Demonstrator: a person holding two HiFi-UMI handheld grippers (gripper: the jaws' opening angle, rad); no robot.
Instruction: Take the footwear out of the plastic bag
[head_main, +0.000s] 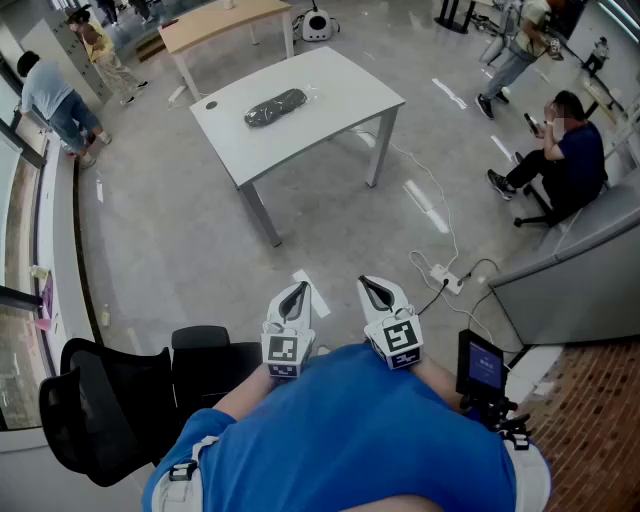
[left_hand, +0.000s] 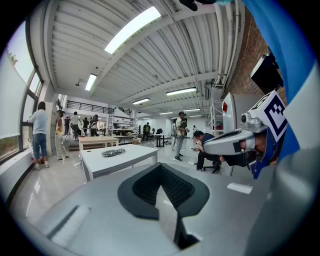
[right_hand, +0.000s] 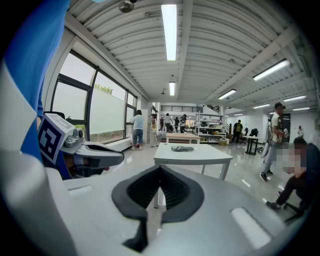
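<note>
The left claw (head_main: 292, 296) and right claw (head_main: 374, 290) are held closed on nothing, side by side close to the body. Their dark ribbed pads are pressed together inside smooth grey shells. Nothing of the task is judged done. The bag (head_main: 306, 95), clear and crinkled, lies well apart on the white rectangular surface (head_main: 340, 72), across a glossy grey floor (head_main: 200, 240). The dark, elongated footwear (head_main: 272, 108) is still inside. Approach, opening and removal are all left.

Floor (head_main: 190, 240) open up to the surface (head_main: 340, 90); its top is free around the bag (head_main: 275, 107). Black chair (head_main: 100, 400) close at left; power strip (head_main: 447, 279) on floor at right.
</note>
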